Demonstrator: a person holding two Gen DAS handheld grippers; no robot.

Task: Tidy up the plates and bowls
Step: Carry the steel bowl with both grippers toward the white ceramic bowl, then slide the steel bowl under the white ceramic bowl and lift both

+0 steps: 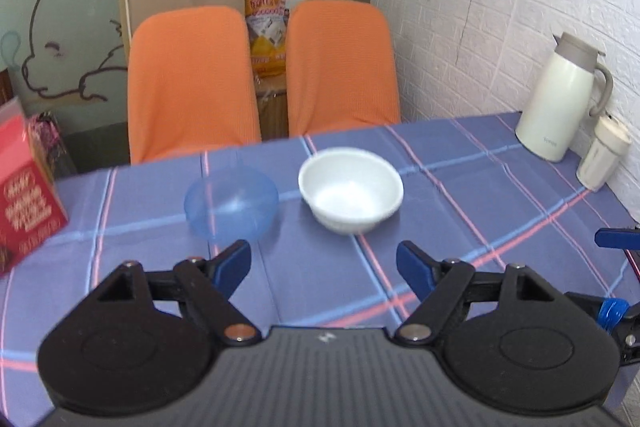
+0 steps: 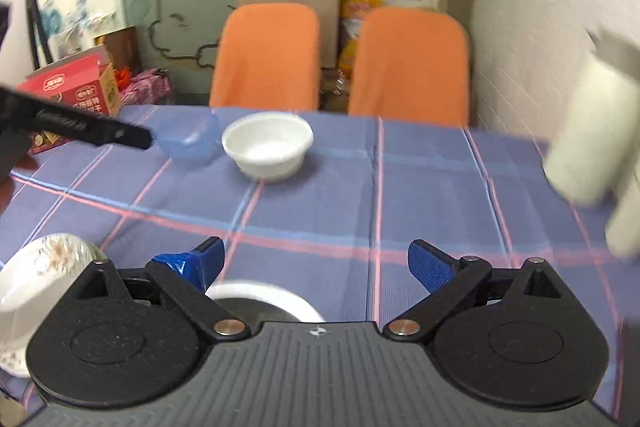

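A white bowl (image 1: 351, 191) and a see-through blue bowl (image 1: 231, 202) sit side by side on the plaid tablecloth, toward its far edge. My left gripper (image 1: 323, 269) hovers open just short of them, nothing between its fingers. The right wrist view shows the same white bowl (image 2: 267, 143) and blue bowl (image 2: 189, 138) farther off. My right gripper (image 2: 316, 267) is open and empty above the near part of the table. A floral-patterned bowl (image 2: 44, 267) lies at its lower left, and a white-rimmed dish (image 2: 266, 301) peeks out under the gripper body.
Two orange chairs (image 1: 192, 83) stand behind the table. A cream thermos jug (image 1: 560, 99) and a small white cup (image 1: 604, 155) sit by the brick wall on the right. A red carton (image 1: 24, 195) stands at the left edge. The other gripper's black body (image 2: 80, 127) shows at left.
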